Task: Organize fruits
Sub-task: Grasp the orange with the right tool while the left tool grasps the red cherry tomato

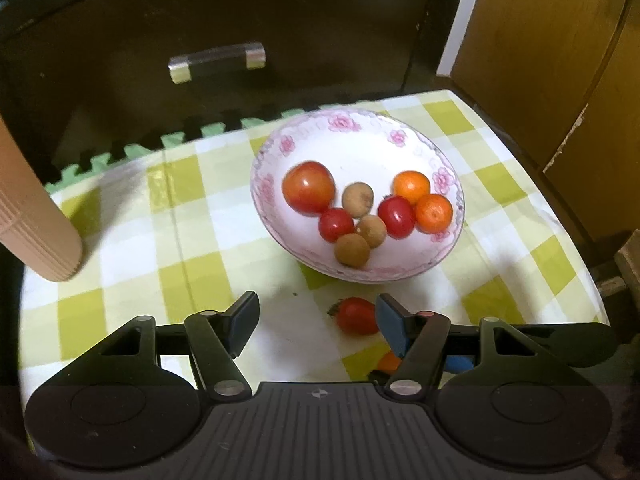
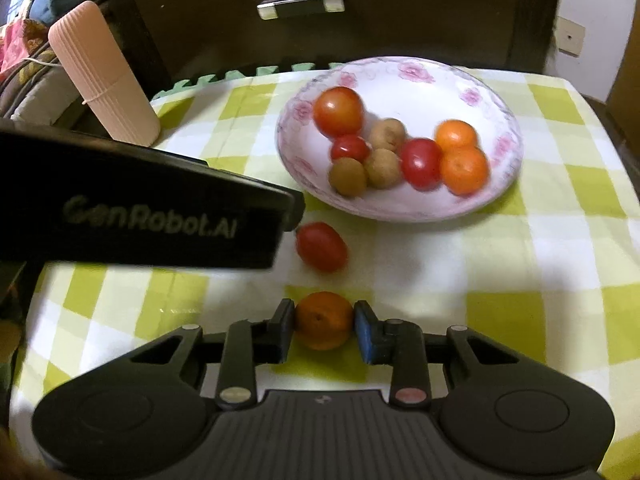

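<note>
A white bowl with pink flowers (image 1: 360,148) (image 2: 400,88) holds a big tomato (image 1: 308,187), two cherry tomatoes, three brown longans and two small oranges. A loose cherry tomato (image 1: 356,315) (image 2: 322,246) lies on the checked cloth in front of the bowl. My left gripper (image 1: 316,316) is open and low over the cloth, its right finger right beside that tomato. Its black housing (image 2: 140,208) fills the left of the right wrist view. My right gripper (image 2: 324,328) is shut on a small orange (image 2: 322,320), both pads pressed against its sides, close to the cloth.
A pink ribbed cylinder (image 1: 36,216) (image 2: 104,80) stands at the table's far left corner. Behind the table is a dark drawer front with a metal handle (image 1: 218,62) (image 2: 300,4). A wooden cabinet (image 1: 540,60) stands to the right. Open checked cloth (image 2: 520,280) lies right of the grippers.
</note>
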Demonstrator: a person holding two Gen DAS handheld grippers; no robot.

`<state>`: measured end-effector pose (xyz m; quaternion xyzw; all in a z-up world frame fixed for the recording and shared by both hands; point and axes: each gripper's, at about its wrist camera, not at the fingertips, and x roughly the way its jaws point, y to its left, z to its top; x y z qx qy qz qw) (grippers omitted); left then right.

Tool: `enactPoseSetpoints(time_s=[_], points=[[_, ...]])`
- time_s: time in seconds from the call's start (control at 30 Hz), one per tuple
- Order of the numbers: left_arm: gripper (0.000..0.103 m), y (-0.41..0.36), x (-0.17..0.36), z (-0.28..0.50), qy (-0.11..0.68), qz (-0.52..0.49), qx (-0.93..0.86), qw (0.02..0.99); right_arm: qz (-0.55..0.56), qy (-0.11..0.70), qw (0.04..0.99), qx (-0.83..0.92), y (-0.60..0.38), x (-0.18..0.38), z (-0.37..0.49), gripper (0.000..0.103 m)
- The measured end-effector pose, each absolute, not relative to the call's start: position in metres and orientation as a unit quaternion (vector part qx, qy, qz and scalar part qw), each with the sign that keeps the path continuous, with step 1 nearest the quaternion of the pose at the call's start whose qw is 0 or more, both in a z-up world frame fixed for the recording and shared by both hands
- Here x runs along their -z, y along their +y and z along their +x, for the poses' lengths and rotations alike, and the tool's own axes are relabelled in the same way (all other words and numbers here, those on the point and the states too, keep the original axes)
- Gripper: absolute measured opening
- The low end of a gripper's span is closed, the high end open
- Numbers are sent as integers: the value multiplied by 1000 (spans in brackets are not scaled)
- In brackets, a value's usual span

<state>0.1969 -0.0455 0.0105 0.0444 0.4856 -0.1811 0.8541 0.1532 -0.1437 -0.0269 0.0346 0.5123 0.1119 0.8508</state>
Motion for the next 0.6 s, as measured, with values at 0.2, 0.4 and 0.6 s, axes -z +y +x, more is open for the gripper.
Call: enactPoseSetpoints(time_s=[0.2, 0.4, 0.6], points=[[68, -60, 9, 201, 504, 40, 182, 843, 45, 516, 849, -101, -170, 27, 134, 31], [62, -74, 28, 203, 514, 32, 166, 841, 57, 513, 851, -98, -184, 25, 131, 31], [50, -80, 32, 207, 502, 34, 147, 851, 67, 512, 851, -95, -190, 26, 131, 31]])
